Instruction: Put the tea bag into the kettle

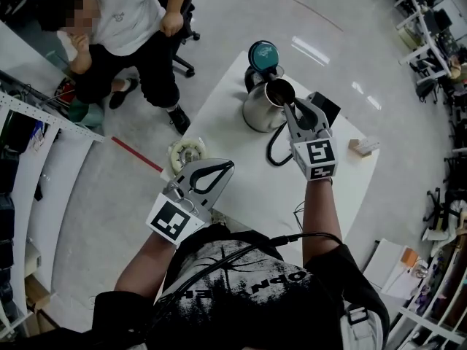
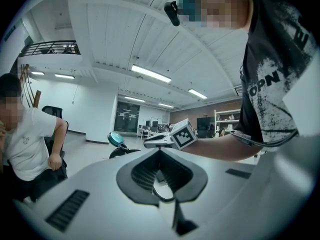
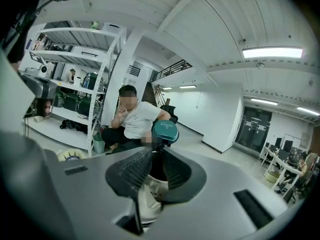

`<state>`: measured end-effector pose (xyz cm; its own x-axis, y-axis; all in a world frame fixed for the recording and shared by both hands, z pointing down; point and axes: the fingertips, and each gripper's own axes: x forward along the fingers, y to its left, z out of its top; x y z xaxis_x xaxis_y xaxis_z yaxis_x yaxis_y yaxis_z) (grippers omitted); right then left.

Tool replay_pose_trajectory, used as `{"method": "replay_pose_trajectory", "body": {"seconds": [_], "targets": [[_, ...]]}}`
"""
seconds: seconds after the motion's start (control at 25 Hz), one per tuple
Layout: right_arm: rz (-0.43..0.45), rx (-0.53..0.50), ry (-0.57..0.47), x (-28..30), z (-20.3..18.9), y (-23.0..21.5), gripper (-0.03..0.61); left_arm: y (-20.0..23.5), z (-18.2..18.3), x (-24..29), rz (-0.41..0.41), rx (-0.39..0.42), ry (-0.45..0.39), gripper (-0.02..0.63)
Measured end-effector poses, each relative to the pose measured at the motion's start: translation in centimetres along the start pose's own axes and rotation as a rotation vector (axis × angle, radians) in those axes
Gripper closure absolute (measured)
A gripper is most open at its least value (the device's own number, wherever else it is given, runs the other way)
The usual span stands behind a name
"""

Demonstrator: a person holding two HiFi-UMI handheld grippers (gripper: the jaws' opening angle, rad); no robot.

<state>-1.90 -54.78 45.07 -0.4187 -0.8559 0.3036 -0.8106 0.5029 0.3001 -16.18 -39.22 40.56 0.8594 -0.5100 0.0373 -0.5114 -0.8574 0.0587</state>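
The steel kettle [image 1: 259, 108] stands at the far end of the white table [image 1: 241, 188], its teal lid [image 1: 263, 52] tipped back and its dark mouth showing. My right gripper [image 1: 293, 108] hovers right at that mouth. In the right gripper view its jaws [image 3: 156, 154] stand a little apart over the dark opening, with the lid [image 3: 165, 131] just behind. No tea bag shows between them, and I cannot make one out in any view. My left gripper [image 1: 230, 165] hangs over the table's near left edge, shut and empty, its tips [image 2: 160, 150] meeting.
The kettle's black cable [image 1: 276, 148] loops on the table beside my right gripper. A small pale box [image 1: 363, 146] lies at the table's right side, a tape roll [image 1: 187, 154] at its left edge. A seated person [image 1: 124, 20] is beyond on the left, near shelving [image 3: 75, 84].
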Motion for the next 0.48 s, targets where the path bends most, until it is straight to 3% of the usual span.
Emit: {"method": "replay_pose_trajectory", "body": {"seconds": [0.2, 0.48], "targets": [[0.01, 0.014, -0.031, -3.1, 0.1, 0.3, 0.568, -1.8, 0.6, 0.6, -0.016, 0.014, -0.003, 0.603], [0.039, 0.022, -0.088, -8.2, 0.2, 1.3, 0.568, -5.0, 1.3, 1.4, -0.021, 0.034, -0.004, 0.603]]}}
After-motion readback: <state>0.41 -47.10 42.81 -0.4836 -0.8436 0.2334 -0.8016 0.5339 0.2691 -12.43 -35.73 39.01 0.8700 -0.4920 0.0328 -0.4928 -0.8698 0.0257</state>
